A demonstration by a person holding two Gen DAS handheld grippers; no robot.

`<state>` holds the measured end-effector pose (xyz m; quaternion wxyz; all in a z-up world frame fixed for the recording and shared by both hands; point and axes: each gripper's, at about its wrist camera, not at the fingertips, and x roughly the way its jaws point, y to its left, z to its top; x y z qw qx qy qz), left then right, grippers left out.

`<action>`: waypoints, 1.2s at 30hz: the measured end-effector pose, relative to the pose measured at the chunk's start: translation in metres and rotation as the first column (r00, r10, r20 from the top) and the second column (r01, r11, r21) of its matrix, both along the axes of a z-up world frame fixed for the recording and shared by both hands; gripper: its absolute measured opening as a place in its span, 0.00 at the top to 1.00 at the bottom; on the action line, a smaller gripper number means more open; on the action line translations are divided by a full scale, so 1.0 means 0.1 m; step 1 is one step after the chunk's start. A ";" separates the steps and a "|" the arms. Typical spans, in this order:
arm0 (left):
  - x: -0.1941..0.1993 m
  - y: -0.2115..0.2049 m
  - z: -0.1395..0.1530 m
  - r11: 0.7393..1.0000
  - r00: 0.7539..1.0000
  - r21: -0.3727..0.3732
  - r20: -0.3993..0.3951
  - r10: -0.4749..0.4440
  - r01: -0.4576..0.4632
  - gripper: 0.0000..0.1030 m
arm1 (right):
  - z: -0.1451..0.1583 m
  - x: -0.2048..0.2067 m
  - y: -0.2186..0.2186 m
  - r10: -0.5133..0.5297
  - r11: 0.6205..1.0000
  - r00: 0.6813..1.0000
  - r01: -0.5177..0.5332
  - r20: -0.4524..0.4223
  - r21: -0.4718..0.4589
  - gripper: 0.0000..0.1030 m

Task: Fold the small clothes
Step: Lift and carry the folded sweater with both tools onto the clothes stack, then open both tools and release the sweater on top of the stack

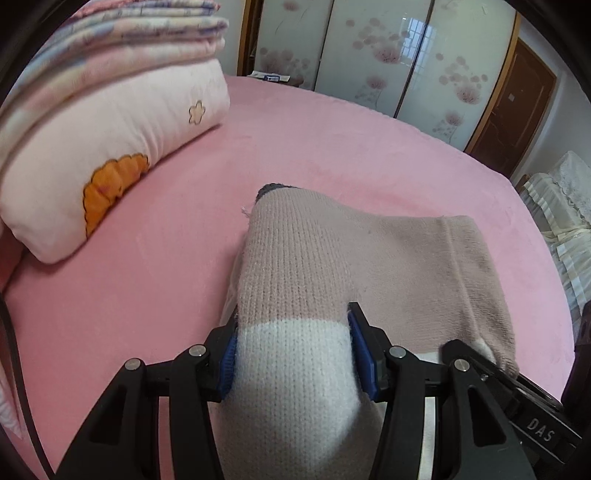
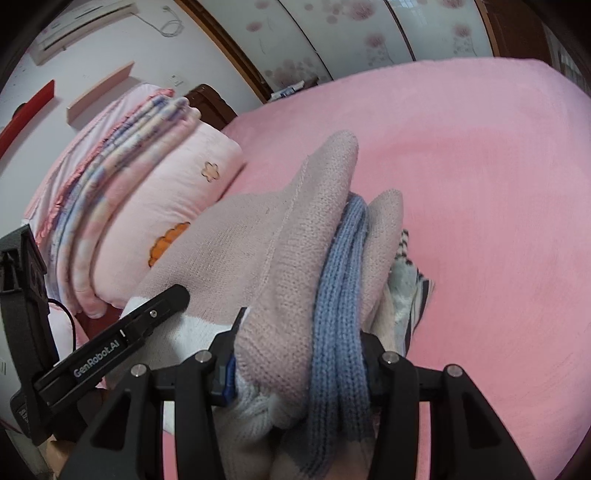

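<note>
Knit garment [image 1: 295, 266]: dusty pink with white band and grey-blue ribbed trim [image 2: 343, 302]; bunched, held above the pink bed [image 1: 332, 147], spanning both tongs. Left tongs [image 1: 291, 354]: half open, blue pads pressing the white-and-pink fold. Right tongs [image 2: 299, 365]: half open, clamped on thick gathered pink and blue layers. Striped cloth [image 2: 417, 288]: lying beneath, right of the bundle. Pillow [image 1: 110, 155]: pale pink, flower motif, near the bed's left side, folded quilts [image 1: 147, 33] stacked on top. Wardrobe doors [image 1: 369, 48]: floral, beyond the bed.
</note>
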<state>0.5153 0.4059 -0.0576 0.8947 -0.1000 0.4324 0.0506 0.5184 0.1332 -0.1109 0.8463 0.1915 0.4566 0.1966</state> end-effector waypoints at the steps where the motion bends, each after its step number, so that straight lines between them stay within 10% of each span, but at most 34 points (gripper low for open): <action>1: 0.00 0.02 -0.04 1.000 1.000 -0.006 0.005 -0.001 0.001 0.50 | -0.04 0.00 -0.01 -0.003 1.000 1.000 0.003 0.003 0.000 0.54; 14: -0.05 0.09 -0.17 0.998 0.999 0.068 0.043 0.013 -0.016 0.26 | -0.31 0.03 -0.12 -0.056 0.991 0.997 0.063 -0.060 0.117 0.47; 21: -0.15 0.26 -0.24 0.993 0.996 0.092 0.062 0.066 -0.072 0.05 | -0.18 -0.07 0.10 -0.042 0.999 0.999 0.042 -0.002 0.029 0.41; 36: -0.69 0.00 0.00 0.955 0.995 0.295 0.100 0.000 -0.029 0.02 | 0.10 -0.55 -0.31 0.024 0.990 0.992 -0.007 0.123 -0.141 0.31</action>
